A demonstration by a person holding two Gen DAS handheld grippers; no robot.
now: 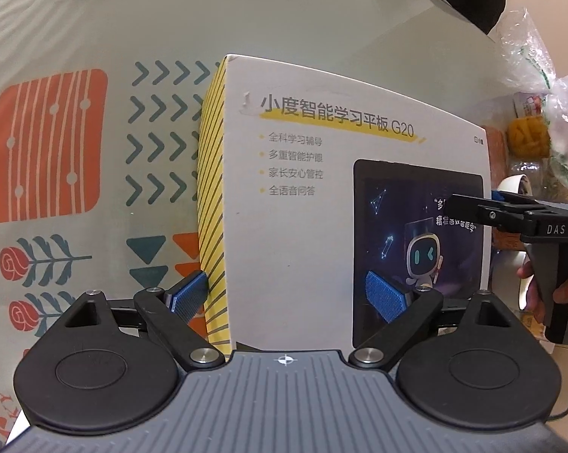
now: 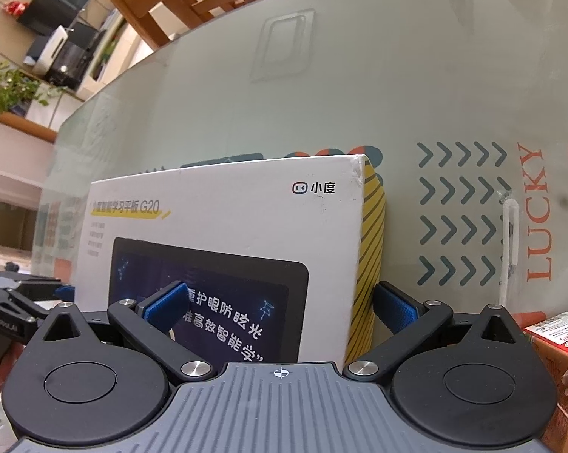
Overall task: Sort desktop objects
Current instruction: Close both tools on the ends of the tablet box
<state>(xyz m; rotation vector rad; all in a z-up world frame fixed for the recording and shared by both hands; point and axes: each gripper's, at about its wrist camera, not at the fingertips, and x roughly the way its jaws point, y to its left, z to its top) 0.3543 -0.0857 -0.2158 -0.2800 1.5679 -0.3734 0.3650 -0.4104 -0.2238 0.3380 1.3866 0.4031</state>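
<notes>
— So, where do you have that white cardboard tablet box with the yellow striped side (image 1: 321, 204) right now?

— You have it between both tools, lying over the glass-topped table with the patterned cloth (image 1: 76, 37); your left gripper (image 1: 287, 294) straddles one corner, one blue pad (image 1: 189, 294) against the striped side and the other (image 1: 382, 294) over the printed face; your right gripper (image 2: 280, 305) does the same at the far corner of the box (image 2: 223, 226), a pad on the tablet picture and a pad beside the stripes.

— Are your jaws clamped on it?

— Both stand fairly wide, spread about the box's edge; the left striped-side pad looks to touch the card; whether either pair truly squeezes, I cannot tell; whether the box rests on the table or hangs lifted is not clear either.

— How far along is your sorting?

— Hard to settle; clear plastic bags of goods (image 1: 537, 87) and a red-and-white carton (image 2: 556, 339) sit loose at the table's edge, well apart from any neat group, so more remains; this box could be just now taken up, or just now being set down in its place; the pictures fit either.
</notes>
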